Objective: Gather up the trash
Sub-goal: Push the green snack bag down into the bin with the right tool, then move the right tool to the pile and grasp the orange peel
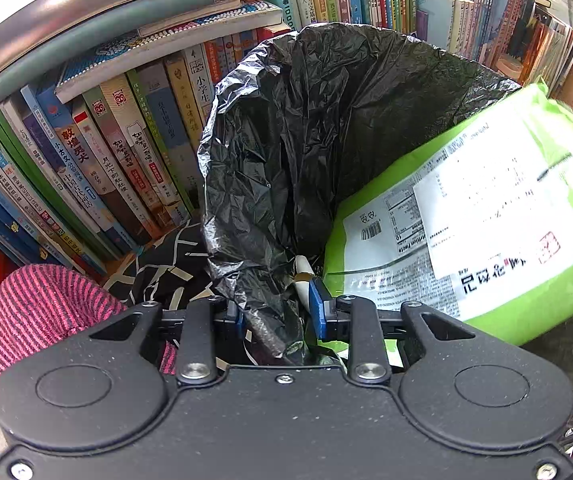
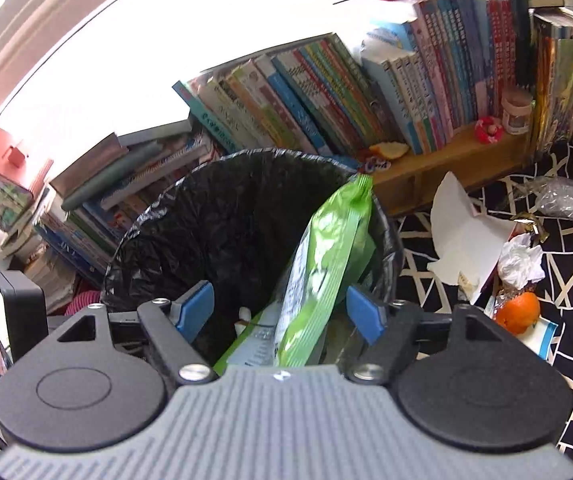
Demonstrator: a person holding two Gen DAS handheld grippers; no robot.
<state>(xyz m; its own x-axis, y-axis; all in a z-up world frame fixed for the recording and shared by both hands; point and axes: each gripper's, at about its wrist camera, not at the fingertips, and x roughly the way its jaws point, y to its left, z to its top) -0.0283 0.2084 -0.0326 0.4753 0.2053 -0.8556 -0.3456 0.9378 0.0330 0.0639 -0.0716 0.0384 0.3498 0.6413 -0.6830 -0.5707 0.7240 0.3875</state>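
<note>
Right claw wide open, green wrapper upright in bin, left claw pinching liner

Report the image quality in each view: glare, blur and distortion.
Left wrist view: strong fisheye bending of the book spines; the green package is slightly motion-smeared at its right edge. Right wrist view: the window is blown out white; the green package looks blurred.
</note>
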